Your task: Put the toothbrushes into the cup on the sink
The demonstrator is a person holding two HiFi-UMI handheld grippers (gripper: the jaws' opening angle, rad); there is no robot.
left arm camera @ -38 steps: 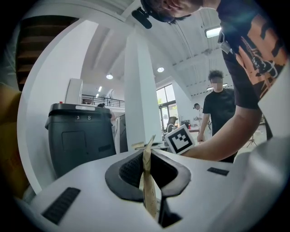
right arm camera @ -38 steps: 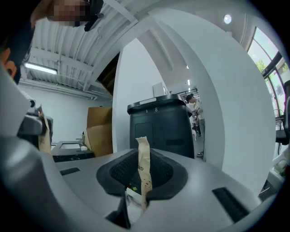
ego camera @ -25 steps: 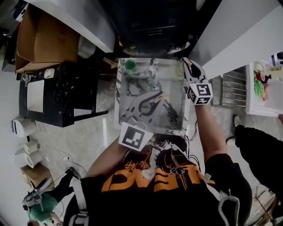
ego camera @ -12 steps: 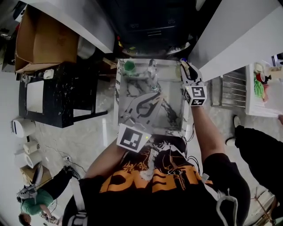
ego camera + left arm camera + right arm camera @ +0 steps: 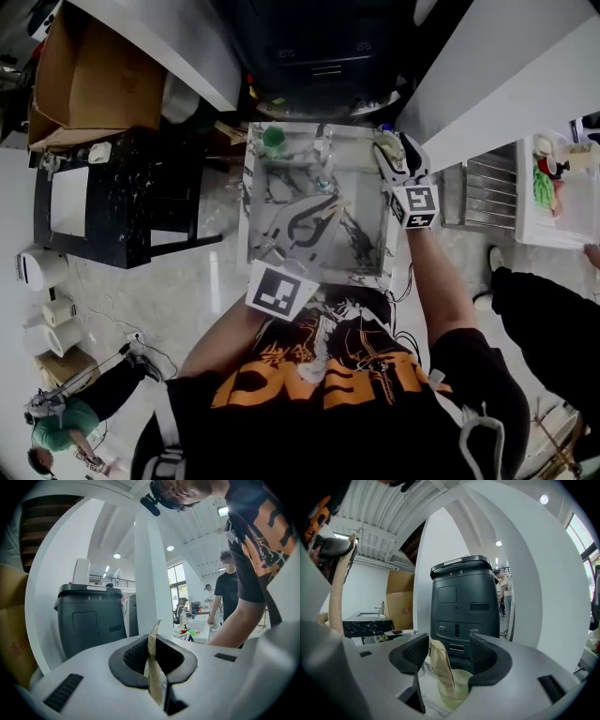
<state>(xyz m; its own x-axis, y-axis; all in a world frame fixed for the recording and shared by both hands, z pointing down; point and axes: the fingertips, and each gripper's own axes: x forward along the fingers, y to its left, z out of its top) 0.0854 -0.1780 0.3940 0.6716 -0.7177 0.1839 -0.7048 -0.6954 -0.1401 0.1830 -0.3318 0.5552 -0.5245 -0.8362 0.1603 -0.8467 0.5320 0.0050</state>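
Observation:
A pale cup (image 5: 458,688) stands at the sink's far right corner (image 5: 379,141). My right gripper (image 5: 449,656) is over it (image 5: 388,155), and its jaws have just been opening. A paper-wrapped toothbrush (image 5: 440,667) leans in the cup between the spread pads, close to the left one. My left gripper (image 5: 154,656) is shut on another paper-wrapped toothbrush (image 5: 153,667). It hangs over the middle of the marbled sink (image 5: 251,216) in the head view (image 5: 328,210), and that toothbrush (image 5: 337,202) sticks out past its tips.
A green item (image 5: 274,138) and a faucet (image 5: 324,150) sit at the sink's far edge. A dark grey machine (image 5: 464,602) stands behind the sink. A black marble table (image 5: 122,197) and a cardboard box (image 5: 84,80) are on the left. Another person (image 5: 544,328) stands at the right.
The right gripper has edged closer to the sink's far right corner. The left gripper with its toothbrush has kept its place over the basin.

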